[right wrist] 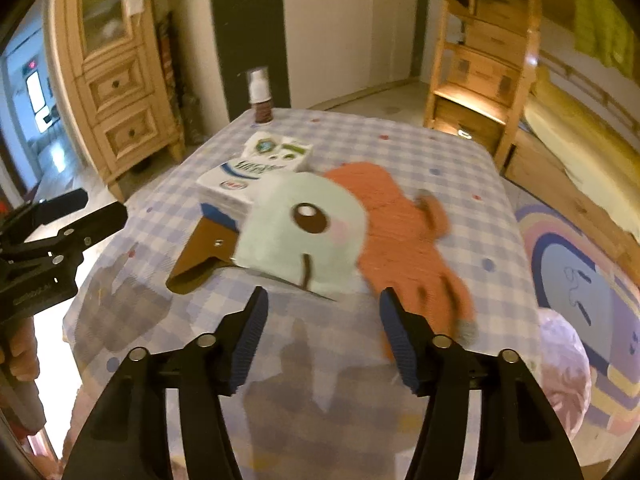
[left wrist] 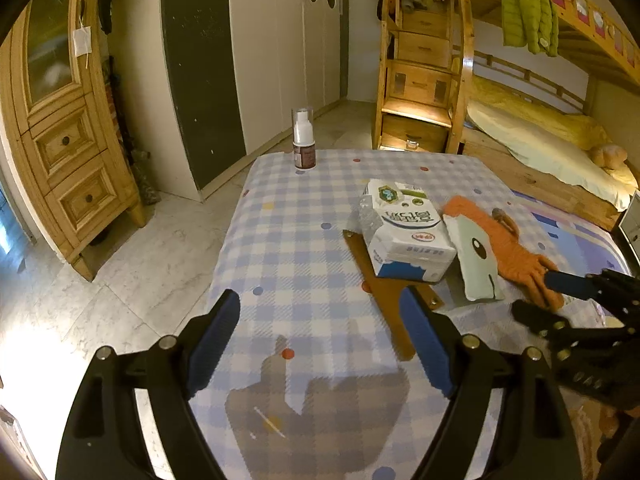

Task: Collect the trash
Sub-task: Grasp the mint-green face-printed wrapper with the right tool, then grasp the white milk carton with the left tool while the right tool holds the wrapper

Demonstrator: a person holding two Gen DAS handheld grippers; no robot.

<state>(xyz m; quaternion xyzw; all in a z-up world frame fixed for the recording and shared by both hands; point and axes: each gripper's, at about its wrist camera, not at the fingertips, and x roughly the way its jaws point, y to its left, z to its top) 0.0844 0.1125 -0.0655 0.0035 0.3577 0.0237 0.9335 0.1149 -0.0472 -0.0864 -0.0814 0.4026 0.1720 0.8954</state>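
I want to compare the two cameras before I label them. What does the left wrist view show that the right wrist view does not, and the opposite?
Only the left wrist view shows the bunk bed's yellow bedding clearly and the left gripper from behind, jaws open and empty.

Only the right wrist view shows the bright doorway, the rainbow rug and the right gripper from behind, also open and empty.

Both show the checked tablecloth, spray bottle, white carton, orange glove, pale green card and brown piece.

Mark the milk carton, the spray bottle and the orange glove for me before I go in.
Milk carton [left wrist: 404, 236]: left wrist view, on its white top face.
Spray bottle [left wrist: 304, 140]: left wrist view, on its white upper body.
Orange glove [right wrist: 404, 232]: right wrist view, on the palm area.
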